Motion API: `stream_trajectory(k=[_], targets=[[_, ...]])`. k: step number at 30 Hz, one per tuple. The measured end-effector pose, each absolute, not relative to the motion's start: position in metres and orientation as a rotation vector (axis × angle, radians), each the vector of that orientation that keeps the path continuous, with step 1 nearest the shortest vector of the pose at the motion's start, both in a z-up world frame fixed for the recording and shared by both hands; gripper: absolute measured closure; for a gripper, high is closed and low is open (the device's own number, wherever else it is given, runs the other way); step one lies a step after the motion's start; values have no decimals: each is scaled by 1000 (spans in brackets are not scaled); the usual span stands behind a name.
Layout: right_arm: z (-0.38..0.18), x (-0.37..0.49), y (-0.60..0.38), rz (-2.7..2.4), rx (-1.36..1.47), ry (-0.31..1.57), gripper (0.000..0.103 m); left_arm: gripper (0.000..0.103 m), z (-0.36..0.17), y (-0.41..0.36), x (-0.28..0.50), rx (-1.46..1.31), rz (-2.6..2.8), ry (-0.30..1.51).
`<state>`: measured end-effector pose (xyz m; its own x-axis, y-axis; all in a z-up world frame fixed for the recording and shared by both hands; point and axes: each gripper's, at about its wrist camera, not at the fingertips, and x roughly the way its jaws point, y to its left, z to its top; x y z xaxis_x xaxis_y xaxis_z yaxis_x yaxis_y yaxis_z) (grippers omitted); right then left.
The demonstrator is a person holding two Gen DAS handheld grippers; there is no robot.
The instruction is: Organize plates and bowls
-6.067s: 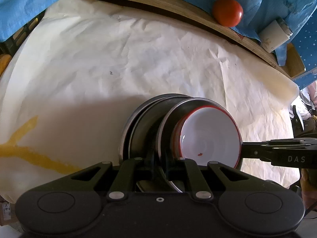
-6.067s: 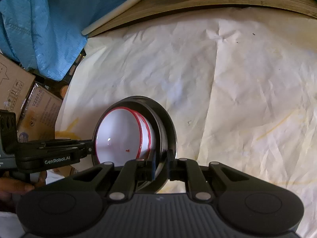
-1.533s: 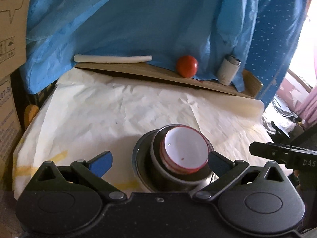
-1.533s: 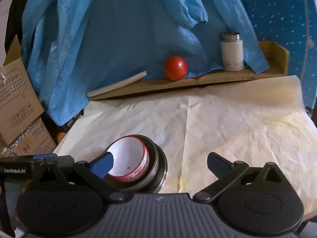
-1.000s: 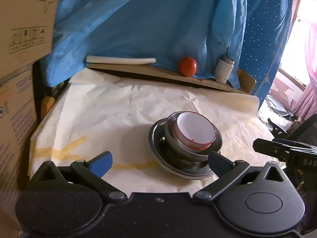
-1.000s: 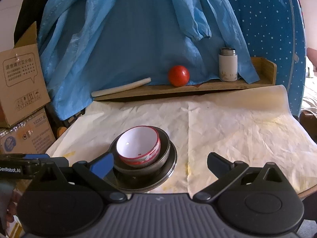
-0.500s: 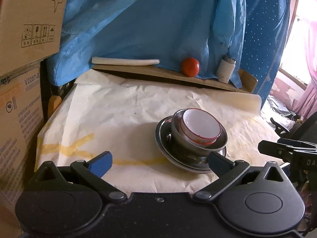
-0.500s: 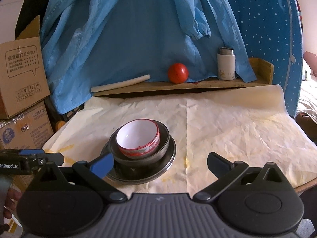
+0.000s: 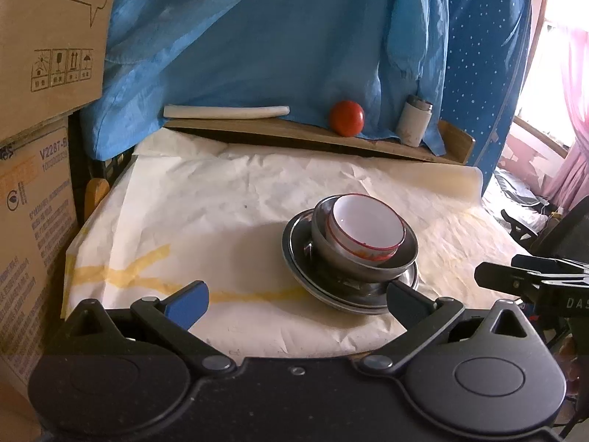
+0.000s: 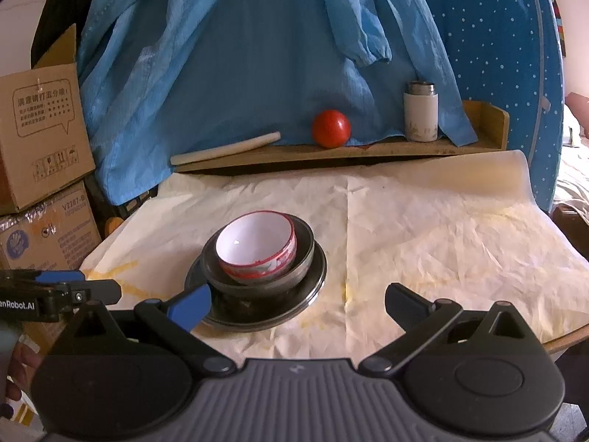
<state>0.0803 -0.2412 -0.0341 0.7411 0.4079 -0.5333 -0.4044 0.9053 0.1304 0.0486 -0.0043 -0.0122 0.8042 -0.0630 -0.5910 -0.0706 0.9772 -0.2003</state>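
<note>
On the paper-covered worktop [image 10: 423,228] ahead of me sits the finished-looking stack: a white bowl with a red rim [image 10: 257,246] nested in a steel bowl [image 10: 300,265], both resting on a steel plate [image 10: 316,276]. I judge the stacking step as good as done, and what is in hand now is the stand-off after release. My left tool [image 9: 294,296] is spread wide with nothing between its fingers; my right tool [image 10: 298,304] is equally wide and empty. From the left wrist, the stack lies just beyond the right-hand finger, near but not touching. From the right wrist it sits ahead and to the left, partly behind the blue-padded finger [image 10: 189,305]. Whether there is more than one plate underneath I cannot tell; the edges blur together, though the left view hints at a second rim [image 9: 353,304]. If anything remains, I think the next move calls for nudging the red-rimmed bowl level, since it leans slightly in its seat.
</note>
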Motion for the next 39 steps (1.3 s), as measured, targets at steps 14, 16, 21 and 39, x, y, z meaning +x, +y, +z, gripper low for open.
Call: stream_trajectory(k=[14, 16, 21, 39], targets=[[-37, 79, -246, 445, 8, 600, 0, 1, -16, -9, 49, -207, 11, 655], [-37, 79, -247, 445, 9, 600, 0, 1, -16, -9, 49, -207, 11, 654], [-37, 79, -247, 445, 9, 600, 0, 1, -16, -10, 49, -206, 12, 655], [-36, 78, -249, 446, 11, 599, 0, 1, -15, -11, 49, -201, 14, 656]])
